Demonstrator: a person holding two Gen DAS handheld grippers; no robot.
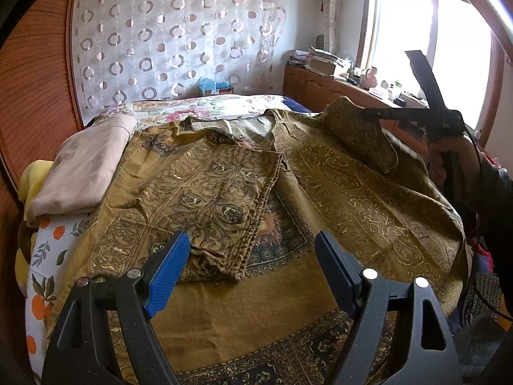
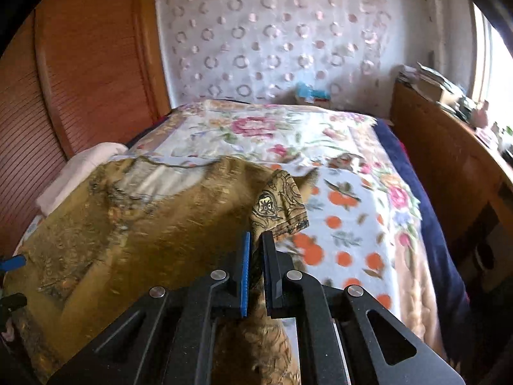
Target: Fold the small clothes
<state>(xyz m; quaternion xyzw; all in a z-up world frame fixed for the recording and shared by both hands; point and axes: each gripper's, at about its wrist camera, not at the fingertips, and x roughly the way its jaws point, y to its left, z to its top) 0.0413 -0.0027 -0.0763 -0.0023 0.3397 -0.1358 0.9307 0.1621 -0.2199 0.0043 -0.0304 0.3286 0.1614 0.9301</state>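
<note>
Garment point(image 1: 320, 192), ochre, patterned: lay spread on the bed point(image 2: 352, 166), its left side already folded inward. Right gripper point(image 2: 255, 250): fingers clamped on the right sleeve point(image 2: 282, 202), lifted clear. Left gripper point(image 1: 250, 256): fingers apart, empty, over the hem. Right-side fold and later folds judged outstanding

Left hand-held gripper point(image 1: 253, 258) gapes over the garment point(image 1: 336, 192) (sleeve seemingly lifted).

Mustard-gold garment point(image 1: 320, 192) with dark scrollwork; white blanket point(image 2: 349, 224) printed with oranges and pink flowers; pale pink folded cloth point(image 1: 83, 173); white curtain point(image 1: 179, 41) with brownish rings.
</note>
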